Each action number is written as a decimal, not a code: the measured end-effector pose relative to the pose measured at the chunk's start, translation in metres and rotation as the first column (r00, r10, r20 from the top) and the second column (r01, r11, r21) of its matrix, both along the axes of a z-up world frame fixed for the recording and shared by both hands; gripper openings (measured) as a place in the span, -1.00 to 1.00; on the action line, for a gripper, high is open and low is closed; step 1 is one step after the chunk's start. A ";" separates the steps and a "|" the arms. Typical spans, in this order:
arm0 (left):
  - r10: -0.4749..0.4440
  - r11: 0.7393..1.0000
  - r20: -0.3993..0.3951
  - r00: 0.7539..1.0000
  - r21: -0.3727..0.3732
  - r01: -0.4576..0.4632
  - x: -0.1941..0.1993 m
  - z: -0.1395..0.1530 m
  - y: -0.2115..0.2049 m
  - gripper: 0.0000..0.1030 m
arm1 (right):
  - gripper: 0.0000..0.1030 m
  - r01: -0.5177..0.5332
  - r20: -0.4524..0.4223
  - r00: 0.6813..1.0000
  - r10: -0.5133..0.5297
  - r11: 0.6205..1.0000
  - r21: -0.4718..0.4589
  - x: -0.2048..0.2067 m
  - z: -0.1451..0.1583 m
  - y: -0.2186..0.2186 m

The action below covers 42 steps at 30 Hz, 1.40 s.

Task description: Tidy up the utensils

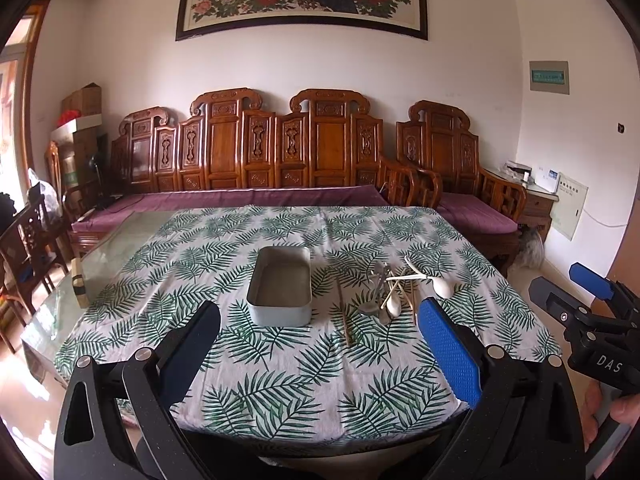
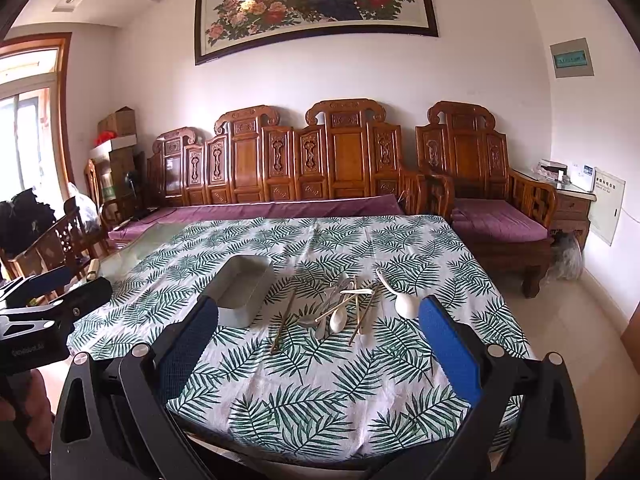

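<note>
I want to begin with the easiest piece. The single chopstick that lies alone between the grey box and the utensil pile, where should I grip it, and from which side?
Probably grip the lone chopstick near its middle, coming straight down with the open right gripper, fingers across its length. It lies flat on the tablecloth, apart from the pile and the grey box.

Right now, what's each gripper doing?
Left gripper: open, holding nothing, above the tablecloth.
Right gripper: open, holding nothing.

Bright daylight from the left window, sharp focus, heavy fisheye bending.
</note>
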State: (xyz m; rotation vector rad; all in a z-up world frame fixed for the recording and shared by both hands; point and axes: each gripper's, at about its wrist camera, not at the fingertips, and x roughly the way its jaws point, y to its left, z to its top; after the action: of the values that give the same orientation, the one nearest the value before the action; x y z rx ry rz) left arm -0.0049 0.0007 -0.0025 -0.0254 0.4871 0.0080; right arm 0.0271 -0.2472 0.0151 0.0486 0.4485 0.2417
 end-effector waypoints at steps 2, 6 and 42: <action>0.000 1.000 0.001 1.000 0.001 0.000 0.000 0.000 0.000 0.86 | 0.95 0.000 0.000 1.000 0.000 1.000 -0.001 0.000 0.000 0.001; 0.000 1.000 0.000 1.000 -0.001 0.000 0.000 0.000 0.000 0.86 | 0.95 0.001 0.000 1.000 -0.001 1.000 -0.001 -0.001 0.000 0.001; -0.053 0.998 -0.120 0.991 0.010 0.055 0.035 -0.039 -0.001 0.86 | 0.95 -0.012 -0.041 0.999 0.011 0.999 -0.047 0.029 -0.038 0.007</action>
State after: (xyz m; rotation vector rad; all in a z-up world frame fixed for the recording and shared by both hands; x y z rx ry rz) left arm 0.0300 -0.0007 -0.0411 0.0015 0.6075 -0.0403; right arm 0.0557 -0.2400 -0.0232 0.0051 0.4954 0.2418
